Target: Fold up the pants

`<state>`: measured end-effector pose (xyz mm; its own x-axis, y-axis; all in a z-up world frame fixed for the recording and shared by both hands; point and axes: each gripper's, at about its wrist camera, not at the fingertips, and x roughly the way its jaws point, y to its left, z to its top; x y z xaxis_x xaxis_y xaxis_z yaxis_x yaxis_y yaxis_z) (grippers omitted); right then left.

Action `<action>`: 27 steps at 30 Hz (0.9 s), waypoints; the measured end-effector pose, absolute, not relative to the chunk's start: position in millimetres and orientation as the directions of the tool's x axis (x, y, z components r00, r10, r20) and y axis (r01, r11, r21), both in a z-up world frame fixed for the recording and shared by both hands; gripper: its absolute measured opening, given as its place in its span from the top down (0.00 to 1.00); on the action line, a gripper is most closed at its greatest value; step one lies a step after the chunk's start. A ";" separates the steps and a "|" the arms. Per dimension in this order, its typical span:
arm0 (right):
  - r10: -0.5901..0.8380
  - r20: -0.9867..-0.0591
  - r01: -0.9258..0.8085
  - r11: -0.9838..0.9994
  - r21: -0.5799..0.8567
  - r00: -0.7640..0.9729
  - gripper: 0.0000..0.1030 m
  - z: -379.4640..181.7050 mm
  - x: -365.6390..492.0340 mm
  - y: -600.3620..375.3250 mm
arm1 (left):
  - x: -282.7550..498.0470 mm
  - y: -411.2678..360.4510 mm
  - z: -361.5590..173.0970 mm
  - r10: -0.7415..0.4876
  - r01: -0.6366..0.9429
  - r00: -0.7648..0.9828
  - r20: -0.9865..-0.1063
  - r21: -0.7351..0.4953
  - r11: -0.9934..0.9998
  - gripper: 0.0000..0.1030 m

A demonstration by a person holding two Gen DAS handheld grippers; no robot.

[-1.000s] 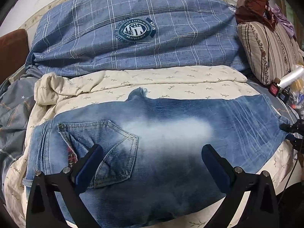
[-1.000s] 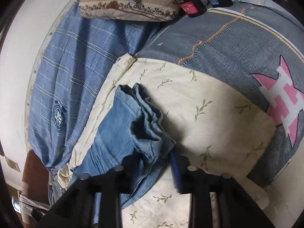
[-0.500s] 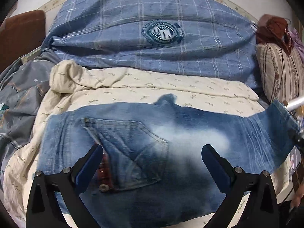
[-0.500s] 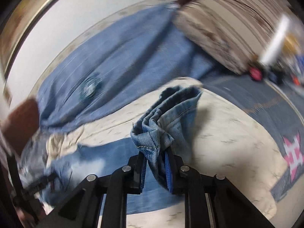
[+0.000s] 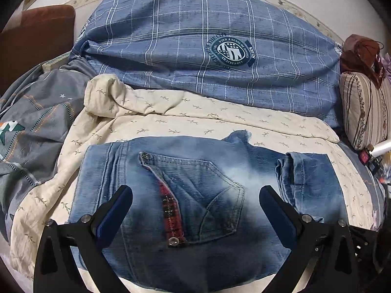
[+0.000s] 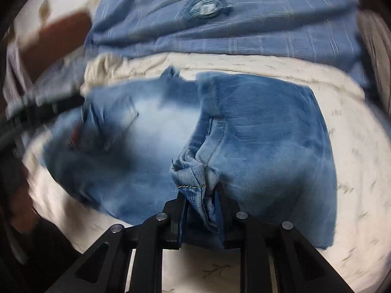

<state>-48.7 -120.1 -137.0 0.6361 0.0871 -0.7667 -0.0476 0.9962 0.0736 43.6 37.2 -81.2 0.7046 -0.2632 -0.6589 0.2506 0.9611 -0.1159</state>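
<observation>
The jeans (image 5: pixel 195 195) lie on the cream quilt (image 5: pixel 171 122), leg ends doubled toward the back pocket (image 5: pixel 195 190). The right hand-held gripper (image 6: pixel 200 195) pinches the hems; the left hand-held gripper (image 5: pixel 195 195) hovers spread over the pocket. Next, likely: lay the hems flat, release.

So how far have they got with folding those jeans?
About midway, I'd say. Done: the jeans lie flat on the cream quilt, back pocket up, legs stacked. In hand: the right gripper is shut on the leg cuffs and has them folded over the legs, toward the pocket. The left gripper hangs open above the seat. Left: letting go, smoothing, probably one more fold.
</observation>
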 end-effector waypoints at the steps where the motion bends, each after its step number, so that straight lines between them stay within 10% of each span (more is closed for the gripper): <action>1: 0.112 -0.759 -0.066 0.994 0.090 0.642 0.72 -133.5 -52.9 -121.7 | 43.5 38.1 -80.7 -0.265 0.250 0.705 -0.657 -0.119 0.961 0.00; 6: 0.366 -0.653 -0.164 0.922 0.350 0.663 0.63 -109.5 -75.9 -155.5 | 42.1 37.0 -79.8 -0.282 0.258 0.703 -0.653 -0.136 0.957 0.00; 10: 0.426 -0.483 -0.157 0.851 0.502 0.765 0.32 -85.5 -79.4 -188.8 | 38.9 22.2 -82.1 -0.295 0.290 0.696 -0.655 -0.120 0.949 0.00; 15: 0.351 -0.537 -0.001 0.837 0.547 0.767 0.34 -90.8 -27.1 -213.8 | 31.9 -6.1 -90.1 -0.299 0.355 0.678 -0.672 -0.057 0.933 0.00; 20: 0.318 -0.682 0.090 0.866 0.491 0.658 0.63 -132.2 36.4 -213.2 | 22.6 -27.7 -95.3 -0.305 0.414 0.678 -0.669 0.005 0.910 0.00; 27: 0.383 -0.674 0.084 0.831 0.550 0.631 0.60 -151.9 60.2 -222.2 | 26.4 -43.2 -103.6 -0.269 0.436 0.678 -0.684 0.079 0.897 0.00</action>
